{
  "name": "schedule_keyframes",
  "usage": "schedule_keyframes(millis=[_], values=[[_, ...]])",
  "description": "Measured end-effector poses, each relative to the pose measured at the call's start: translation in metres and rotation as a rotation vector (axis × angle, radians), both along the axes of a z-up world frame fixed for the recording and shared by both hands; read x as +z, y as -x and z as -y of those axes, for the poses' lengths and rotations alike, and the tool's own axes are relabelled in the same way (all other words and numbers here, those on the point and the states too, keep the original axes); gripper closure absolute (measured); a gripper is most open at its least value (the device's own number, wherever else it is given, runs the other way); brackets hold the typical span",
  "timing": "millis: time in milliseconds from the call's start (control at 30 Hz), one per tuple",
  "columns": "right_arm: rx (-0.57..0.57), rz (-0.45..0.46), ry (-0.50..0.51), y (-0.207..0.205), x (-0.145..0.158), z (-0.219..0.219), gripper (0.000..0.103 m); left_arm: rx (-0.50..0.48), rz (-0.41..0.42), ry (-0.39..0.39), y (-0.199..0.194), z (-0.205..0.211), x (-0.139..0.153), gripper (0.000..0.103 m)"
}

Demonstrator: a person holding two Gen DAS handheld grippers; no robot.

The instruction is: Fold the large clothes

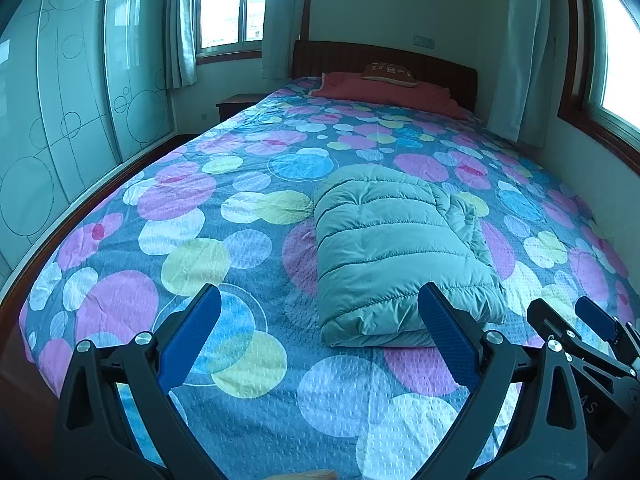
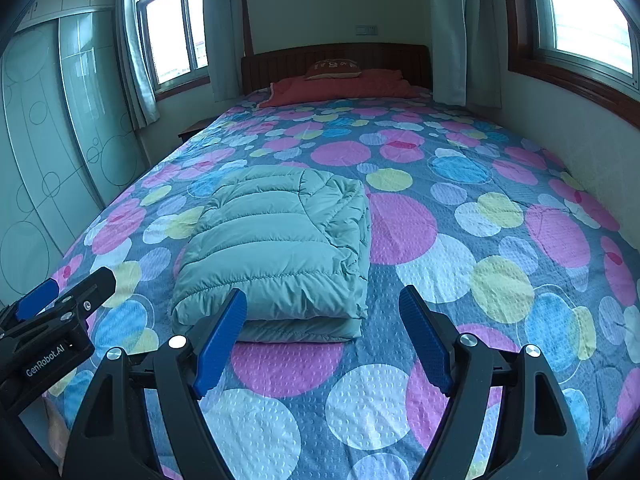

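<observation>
A pale green quilted puffer jacket (image 1: 396,248) lies folded into a thick rectangle on the bed; it also shows in the right wrist view (image 2: 280,248). My left gripper (image 1: 320,312) is open and empty, held above the bed's near end, with the jacket just beyond its right finger. My right gripper (image 2: 322,316) is open and empty, with the jacket's near edge just beyond its left finger. Each gripper shows at the edge of the other's view: the right gripper (image 1: 560,320) and the left gripper (image 2: 72,288).
The bed has a cover with coloured circles (image 1: 240,208) and fills most of both views. A red blanket (image 1: 384,92) and a small cushion (image 1: 390,70) lie by the wooden headboard. A wardrobe with glass doors (image 1: 60,120) stands left. A wall with windows (image 2: 580,20) is on the right.
</observation>
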State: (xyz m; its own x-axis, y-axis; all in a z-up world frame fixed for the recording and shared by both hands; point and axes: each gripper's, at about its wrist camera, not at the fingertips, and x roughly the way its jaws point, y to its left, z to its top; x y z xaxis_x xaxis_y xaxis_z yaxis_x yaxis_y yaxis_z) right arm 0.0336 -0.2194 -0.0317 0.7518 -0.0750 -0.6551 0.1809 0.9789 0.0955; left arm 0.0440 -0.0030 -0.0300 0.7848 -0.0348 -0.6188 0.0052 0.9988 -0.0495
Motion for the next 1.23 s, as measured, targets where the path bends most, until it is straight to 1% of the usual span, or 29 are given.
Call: schedule_keyframes(millis=[233,333,633,767,867,967,1033,1233], values=[[0.001,-0.001,0.0,-0.001,-0.001,0.0,0.026,0.017,0.034,0.029,0.002,-0.005,0.006,0.002],[0.001,-0.002,0.0,0.0,-0.001,-0.001,0.026,0.014,0.043,0.025,0.002,-0.006,0.007,0.002],[0.01,-0.01,0.0,-0.003,-0.005,0.0,0.026,-0.005,0.024,0.037,0.0,-0.005,0.004,0.002],[0.012,-0.014,0.0,-0.005,-0.008,0.003,0.026,0.024,-0.001,0.026,-0.003,-0.006,-0.001,0.002],[0.013,-0.014,0.0,-0.005,-0.009,0.002,0.026,0.01,-0.027,0.023,-0.006,-0.006,-0.005,0.002],[0.014,-0.019,0.001,-0.006,-0.011,0.003,0.026,0.009,-0.007,-0.02,-0.007,-0.003,-0.008,0.002],[0.014,-0.019,0.002,-0.007,-0.013,0.004,0.026,0.033,-0.003,-0.034,-0.009,-0.004,-0.012,0.002],[-0.003,-0.021,-0.004,-0.011,-0.019,0.013,0.026,0.036,-0.056,-0.05,-0.027,-0.009,-0.028,0.002]])
